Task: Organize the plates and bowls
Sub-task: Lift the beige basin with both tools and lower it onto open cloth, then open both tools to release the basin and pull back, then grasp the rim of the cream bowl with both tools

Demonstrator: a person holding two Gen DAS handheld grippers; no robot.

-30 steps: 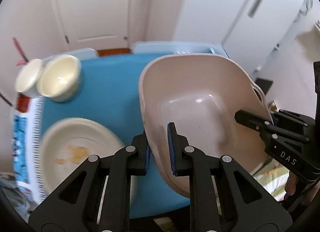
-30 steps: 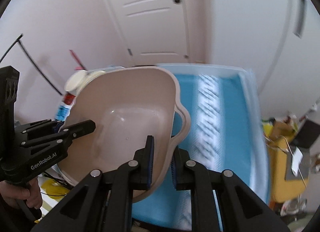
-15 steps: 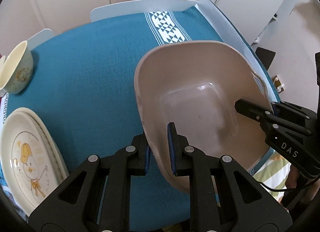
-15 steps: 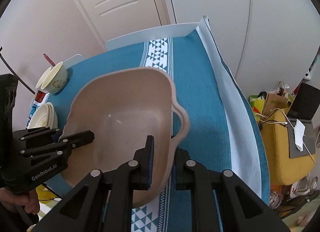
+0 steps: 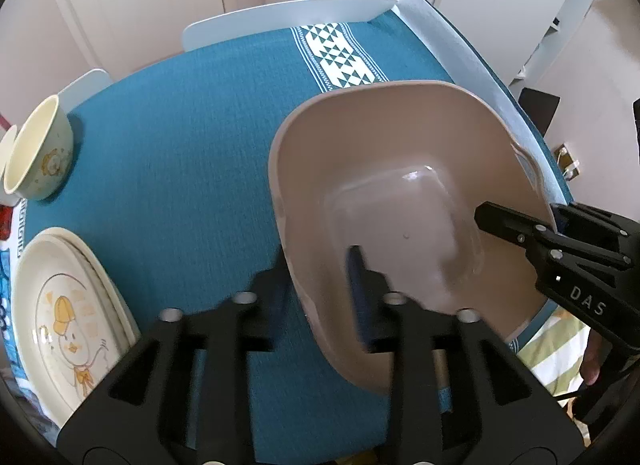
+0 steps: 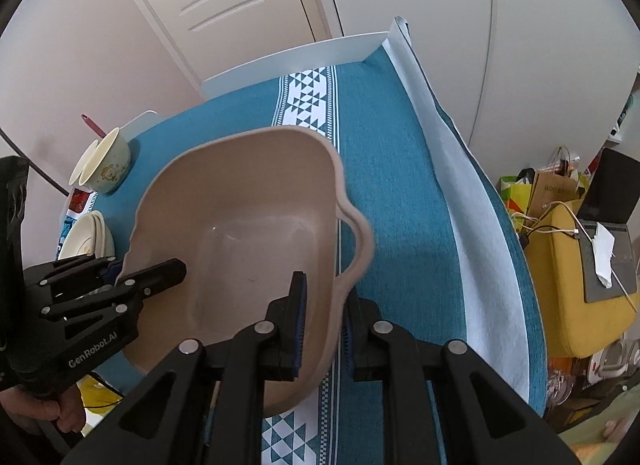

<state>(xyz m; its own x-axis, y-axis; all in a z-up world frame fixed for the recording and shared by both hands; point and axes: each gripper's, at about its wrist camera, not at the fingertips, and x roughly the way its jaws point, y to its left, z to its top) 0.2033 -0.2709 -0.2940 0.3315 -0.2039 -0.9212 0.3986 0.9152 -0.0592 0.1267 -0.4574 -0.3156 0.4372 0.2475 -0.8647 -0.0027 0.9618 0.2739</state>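
A beige plastic basin [image 5: 400, 169] sits on the teal tablecloth, near the table's front right; it also shows in the right wrist view [image 6: 248, 217]. My left gripper [image 5: 320, 277] straddles its left wall with the jaws spread apart, blurred. My right gripper [image 6: 324, 317] is shut on the basin's right wall beside its handle. Cream plates [image 5: 68, 313] with a cartoon print are stacked at the left. A cream bowl [image 5: 40, 153] stands behind them, with another bowl at its left.
The teal tablecloth [image 5: 192, 137] with a white triangle band covers the table. White chair backs [image 5: 288, 17] stand at the far edge. A yellow seat with cables [image 6: 580, 257] and bags are on the floor to the right.
The basin has come down onto the table. My left gripper's jaws have widened off the basin's wall; the right gripper's grip is unchanged.
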